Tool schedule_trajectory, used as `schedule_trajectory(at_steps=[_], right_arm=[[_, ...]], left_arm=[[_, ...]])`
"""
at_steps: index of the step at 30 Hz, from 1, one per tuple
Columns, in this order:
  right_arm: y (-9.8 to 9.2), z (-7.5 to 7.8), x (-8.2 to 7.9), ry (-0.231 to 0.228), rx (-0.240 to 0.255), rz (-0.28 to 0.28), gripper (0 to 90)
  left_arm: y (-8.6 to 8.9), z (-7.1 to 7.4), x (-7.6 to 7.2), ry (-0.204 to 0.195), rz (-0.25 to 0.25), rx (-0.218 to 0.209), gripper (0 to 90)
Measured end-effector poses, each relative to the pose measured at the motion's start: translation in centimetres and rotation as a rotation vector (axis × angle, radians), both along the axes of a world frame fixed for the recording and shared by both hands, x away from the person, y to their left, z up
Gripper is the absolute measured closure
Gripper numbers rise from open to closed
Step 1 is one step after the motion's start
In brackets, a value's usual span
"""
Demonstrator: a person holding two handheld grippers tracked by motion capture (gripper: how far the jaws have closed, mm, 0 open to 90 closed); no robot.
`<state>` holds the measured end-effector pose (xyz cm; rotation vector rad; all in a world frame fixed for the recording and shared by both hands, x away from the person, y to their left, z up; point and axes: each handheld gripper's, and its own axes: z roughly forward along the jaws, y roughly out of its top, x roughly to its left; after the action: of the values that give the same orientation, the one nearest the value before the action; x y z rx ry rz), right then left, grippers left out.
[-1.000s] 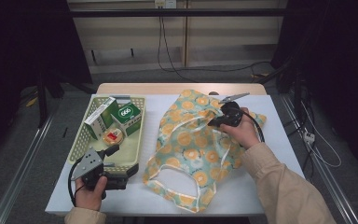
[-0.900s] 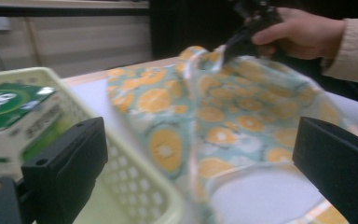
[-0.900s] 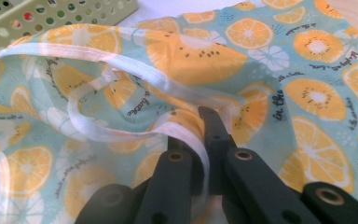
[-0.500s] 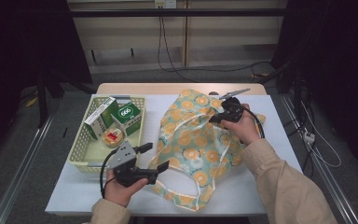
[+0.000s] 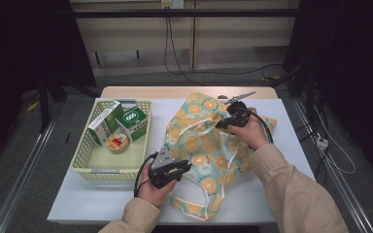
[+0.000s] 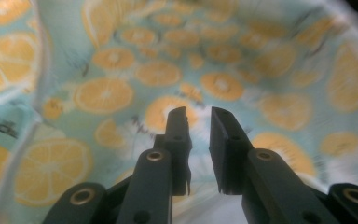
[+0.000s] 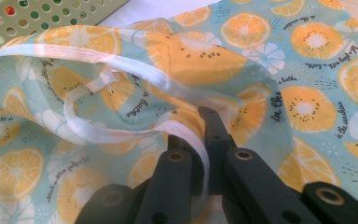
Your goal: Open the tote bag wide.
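Since the earlier pictures our left gripper (image 5: 178, 166) had travelled from beside the basket (image 5: 88, 162) across the counter (image 5: 102, 201) to the near left edge of the bag (image 5: 209, 145), and its jaws had just been closing. In the left gripper view they stood close together with a narrow gap left, tips right over the orange-print cloth (image 6: 223, 70); we could not tell whether any cloth was actually pinched between them. Our right gripper (image 5: 226, 121) had not shifted. Its jaws were fully closed on the bag's upper rim, white trim tape (image 7: 121, 135) and cloth bunched between them in the right gripper view.

The bag lay mostly flat in the middle of the counter, just right of the basket, its mouth edge lifted a little at the right gripper and one white handle loop (image 5: 194, 206) trailing toward the near edge.

We judged it thin, soft fabric: very light, floppy, no stiffness, prone to wrinkle and slide rather than break. A flat pinch on a single layer would likely slip or drag both layers along. The taped hem looked the best place to take hold, thicker and less slippery, so the left jaws probably wanted the rim opposite the right grip to spread the mouth open. The boxes (image 5: 133, 121) and a small tin (image 5: 118, 143) sat in the basket.
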<state>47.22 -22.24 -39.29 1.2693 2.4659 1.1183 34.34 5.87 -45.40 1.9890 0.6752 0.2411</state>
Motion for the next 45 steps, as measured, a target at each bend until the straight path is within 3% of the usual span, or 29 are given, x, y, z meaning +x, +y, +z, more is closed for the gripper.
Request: schedule_trajectory(at_steps=[2,4,6,8,11,14,18,28,30,33,37,45], right_arm=[[0.1,0.2,0.1,-0.002,-0.002,0.004,90.0],[0.1,0.4,0.2,-0.002,-0.007,0.008,90.0],[-0.1,0.7,0.3,0.003,0.000,0.006,90.0],[-0.4,1.0,0.4,0.002,0.002,0.002,90.0],[-0.8,1.6,0.4,-0.009,0.011,-0.014,90.0],[-1.3,2.2,0.4,-0.020,0.015,-0.025,90.0],[-2.1,2.9,0.5,-0.034,0.012,-0.041,90.0],[-3.3,4.7,0.6,-0.065,0.015,-0.070,90.0],[-3.3,4.6,0.5,-0.069,0.005,-0.070,90.0],[-3.2,4.1,0.3,-0.062,0.010,-0.062,90.0],[-2.6,3.2,0.2,-0.046,0.007,-0.040,90.0],[-1.9,2.9,0.1,-0.031,0.020,-0.011,90.0]], left_arm=[[-0.6,-0.3,0.3,0.012,0.027,0.049,78.2],[-0.9,-0.2,0.4,-0.005,0.036,0.077,79.5],[-1.2,-0.4,0.7,0.036,0.050,0.101,80.9],[-1.5,-0.5,1.0,0.053,0.043,0.138,83.0],[-2.2,-0.6,0.9,0.052,0.041,0.189,86.0],[-2.1,-0.6,1.0,0.061,0.038,0.181,87.6],[-1.9,-0.6,1.3,0.051,0.035,0.203,90.0],[-1.8,-0.4,1.8,0.055,0.073,0.223,90.0],[-1.8,-0.4,1.9,0.063,0.086,0.213,90.0],[-1.3,-0.3,2.2,0.092,0.076,0.136,90.0],[-0.6,0.9,2.9,0.067,0.128,0.072,90.0],[0.5,3.7,5.4,0.029,0.236,0.035,90.0]])
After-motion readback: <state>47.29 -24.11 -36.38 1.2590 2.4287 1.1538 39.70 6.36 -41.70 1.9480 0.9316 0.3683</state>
